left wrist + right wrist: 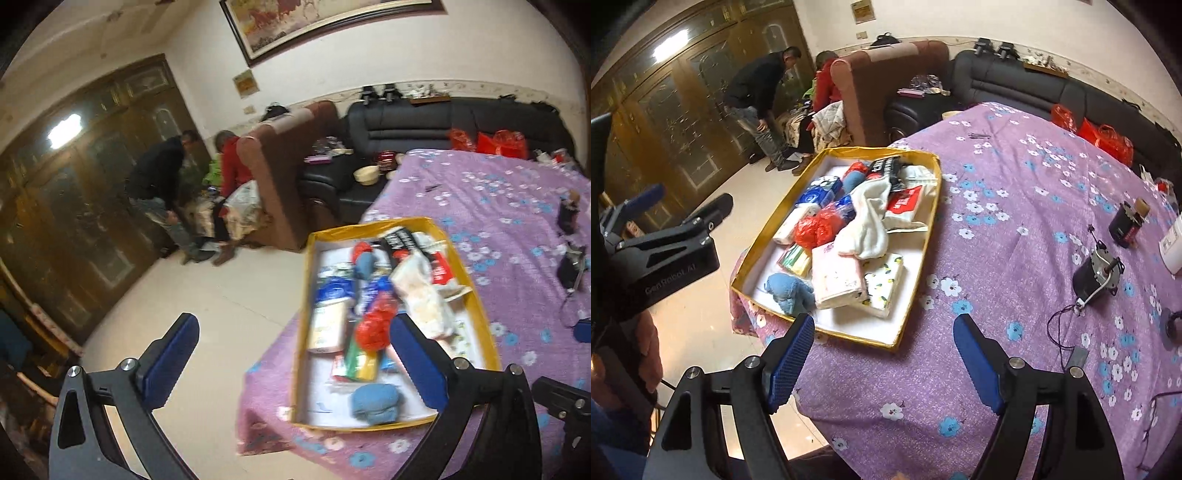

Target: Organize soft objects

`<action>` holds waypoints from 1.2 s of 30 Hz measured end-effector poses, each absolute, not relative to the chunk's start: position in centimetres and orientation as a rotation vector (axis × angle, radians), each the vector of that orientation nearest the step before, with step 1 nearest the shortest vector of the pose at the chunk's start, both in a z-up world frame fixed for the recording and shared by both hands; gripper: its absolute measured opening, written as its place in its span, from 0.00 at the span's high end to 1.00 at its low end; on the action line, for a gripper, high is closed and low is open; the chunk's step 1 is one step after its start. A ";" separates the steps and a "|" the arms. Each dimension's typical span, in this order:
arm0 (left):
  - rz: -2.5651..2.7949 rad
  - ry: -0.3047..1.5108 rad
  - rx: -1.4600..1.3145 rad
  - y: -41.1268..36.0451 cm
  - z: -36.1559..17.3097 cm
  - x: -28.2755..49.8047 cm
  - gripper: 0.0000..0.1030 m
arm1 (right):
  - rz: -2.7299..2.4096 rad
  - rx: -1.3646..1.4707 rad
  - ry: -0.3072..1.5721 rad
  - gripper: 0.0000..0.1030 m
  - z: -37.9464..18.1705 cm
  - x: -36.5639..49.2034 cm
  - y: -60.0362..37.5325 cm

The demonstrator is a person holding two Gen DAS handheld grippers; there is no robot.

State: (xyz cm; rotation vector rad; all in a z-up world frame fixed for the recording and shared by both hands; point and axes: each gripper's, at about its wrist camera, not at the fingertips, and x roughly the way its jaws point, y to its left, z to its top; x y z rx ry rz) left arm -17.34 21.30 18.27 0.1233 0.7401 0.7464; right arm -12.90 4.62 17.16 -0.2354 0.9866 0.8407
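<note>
A shallow yellow-rimmed box [925,242] sits at the corner of the purple flowered table and also shows in the left wrist view [484,317]. It holds soft things: white socks [866,225], a blue knitted ball [788,291], a red plastic bag [812,229], tissue packs [836,282] and blue packets. My left gripper [291,354] is open and empty, held above the floor and the box's near left edge. My right gripper [884,363] is open and empty, above the table's near edge, just short of the box.
Two small black motors [1099,275] with wires lie on the purple cloth [1015,229] at the right. A black sofa [1015,79] and a brown armchair [886,85] stand behind. Two people [757,96] are by the wooden cabinet at the back left.
</note>
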 end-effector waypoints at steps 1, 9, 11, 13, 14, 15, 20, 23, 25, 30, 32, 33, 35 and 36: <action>0.755 0.732 0.124 21.2 18.4 -17.7 0.00 | 0.852 -0.242 0.985 0.20 17.1 -13.2 4.8; 0.674 0.849 -0.101 23.8 16.7 -19.3 0.00 | 0.914 -0.291 0.976 0.18 16.9 -14.4 6.6; 0.703 0.862 -0.102 24.3 16.2 -19.5 0.00 | 0.919 -0.298 0.979 0.18 16.7 -14.4 7.0; 0.722 0.869 -0.103 24.5 15.8 -19.6 0.00 | 0.922 -0.306 0.981 0.18 16.6 -14.3 7.3; 0.729 0.872 -0.107 24.7 15.6 -19.6 0.00 | 0.923 -0.308 0.982 0.18 16.5 -14.3 7.3; 0.731 0.875 -0.110 24.8 15.5 -19.8 0.00 | 0.925 -0.310 0.983 0.18 16.5 -14.3 7.5; 0.739 0.884 -0.107 25.1 15.2 -19.7 0.00 | 0.930 -0.318 0.986 0.18 16.3 -14.2 7.9; 0.740 0.887 -0.105 25.3 15.1 -19.6 0.00 | 0.931 -0.318 0.991 0.18 16.2 -14.1 8.1; 0.744 0.887 -0.103 25.4 15.0 -19.6 0.00 | 0.930 -0.318 0.991 0.18 16.1 -14.1 8.1; 0.742 0.889 -0.094 25.6 14.7 -19.5 0.00 | 0.931 -0.319 0.995 0.18 15.9 -14.0 8.3; 0.744 0.890 -0.088 25.6 14.6 -19.4 0.00 | 0.930 -0.318 0.998 0.18 15.8 -14.0 8.4; 0.743 0.890 -0.085 25.6 14.6 -19.4 0.00 | 0.929 -0.318 0.999 0.18 15.8 -13.9 8.4; 0.741 0.889 -0.079 25.6 14.6 -19.3 0.00 | 0.930 -0.319 0.999 0.18 15.8 -14.0 8.4; 0.742 0.890 -0.079 25.5 14.6 -19.3 0.00 | 0.929 -0.319 1.000 0.18 15.7 -14.0 8.5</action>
